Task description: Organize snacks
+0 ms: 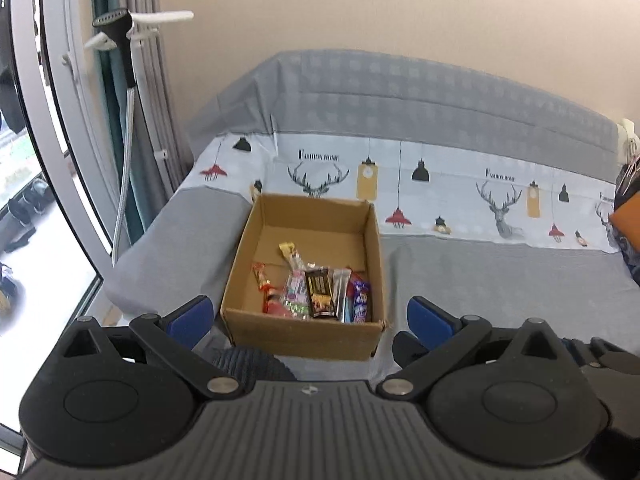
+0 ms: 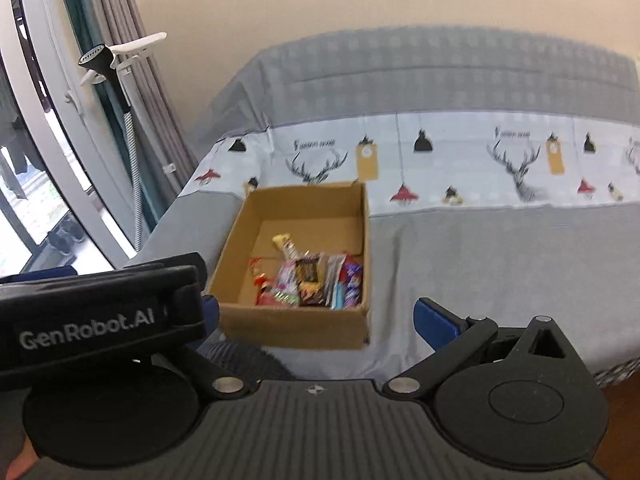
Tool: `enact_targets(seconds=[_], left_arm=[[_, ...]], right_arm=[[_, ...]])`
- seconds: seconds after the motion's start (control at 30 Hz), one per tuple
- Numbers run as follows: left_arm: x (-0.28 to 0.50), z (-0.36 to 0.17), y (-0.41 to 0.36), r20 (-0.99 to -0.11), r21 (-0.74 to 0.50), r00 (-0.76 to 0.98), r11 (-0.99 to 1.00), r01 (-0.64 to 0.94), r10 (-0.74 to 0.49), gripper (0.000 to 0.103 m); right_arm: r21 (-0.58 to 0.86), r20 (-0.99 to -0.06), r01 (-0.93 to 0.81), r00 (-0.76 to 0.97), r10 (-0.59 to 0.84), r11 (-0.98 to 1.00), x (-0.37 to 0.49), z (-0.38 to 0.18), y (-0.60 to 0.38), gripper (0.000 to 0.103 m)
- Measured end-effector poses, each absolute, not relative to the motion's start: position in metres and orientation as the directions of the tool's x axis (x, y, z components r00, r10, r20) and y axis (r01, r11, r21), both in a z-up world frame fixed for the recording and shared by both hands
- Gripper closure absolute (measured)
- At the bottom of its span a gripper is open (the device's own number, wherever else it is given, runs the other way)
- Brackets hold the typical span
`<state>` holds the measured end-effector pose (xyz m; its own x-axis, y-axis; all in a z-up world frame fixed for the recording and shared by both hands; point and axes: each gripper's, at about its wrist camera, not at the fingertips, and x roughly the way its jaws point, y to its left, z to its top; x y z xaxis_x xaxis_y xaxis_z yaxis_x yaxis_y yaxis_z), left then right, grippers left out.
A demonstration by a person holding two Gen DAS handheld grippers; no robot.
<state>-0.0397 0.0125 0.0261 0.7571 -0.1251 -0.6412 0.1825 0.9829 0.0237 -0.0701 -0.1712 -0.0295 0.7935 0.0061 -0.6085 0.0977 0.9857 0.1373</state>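
An open cardboard box (image 1: 300,336) (image 2: 296,328) stands on the grey bed cover. Several wrapped snacks lie side by side along its near wall: a red one (image 1: 272,300), a dark brown bar (image 1: 320,294) (image 2: 310,280), a silver one (image 1: 342,292) and a purple one (image 1: 360,298) (image 2: 352,284). A yellow-tipped packet (image 1: 288,250) reaches toward the box's middle. My left gripper (image 1: 310,316) hovers in front of the box, open and empty. My right gripper (image 2: 320,312) is likewise open, with nothing between its blue pads (image 2: 434,320). The left gripper's black body (image 2: 92,320) shows at the right view's left.
The bed cover (image 1: 500,280) has a pale band printed with deer and lamps, and a grey headboard behind. A garment steamer (image 1: 116,28) and curtains stand at the left by a window. A dark knitted fabric (image 1: 248,360) lies below the box. An orange object (image 1: 628,224) sits at the right edge.
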Motion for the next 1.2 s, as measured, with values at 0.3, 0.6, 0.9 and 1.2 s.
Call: enact_targets(seconds=[0.3, 0.6, 0.9, 1.2], left_arm=[[-0.041, 0.019, 0.013, -0.654, 0.061, 0.752, 0.986, 0.156, -0.079, 0.0], [-0.043, 0.018, 0.008, -0.638, 0.094, 0.768, 0.985, 0.148, -0.054, 0.0], [-0.044, 0.016, 0.007, -0.646, 0.095, 0.762, 0.984, 0.149, -0.052, 0.0], [-0.044, 0.015, 0.006, -0.649, 0.103, 0.76, 0.985, 0.14, -0.04, 0.0]], right_arm=[[0.157, -0.643, 0.104, 0.766, 0.021, 0.982, -0.068, -0.038, -0.166, 0.0], [0.164, -0.644, 0.1, 0.765, 0.03, 0.981, -0.067, -0.04, -0.167, 0.0], [0.16, -0.648, 0.099, 0.761, 0.029, 0.982, -0.065, -0.041, -0.169, 0.0], [0.155, -0.649, 0.094, 0.76, 0.03, 0.983, -0.064, -0.043, -0.167, 0.0]])
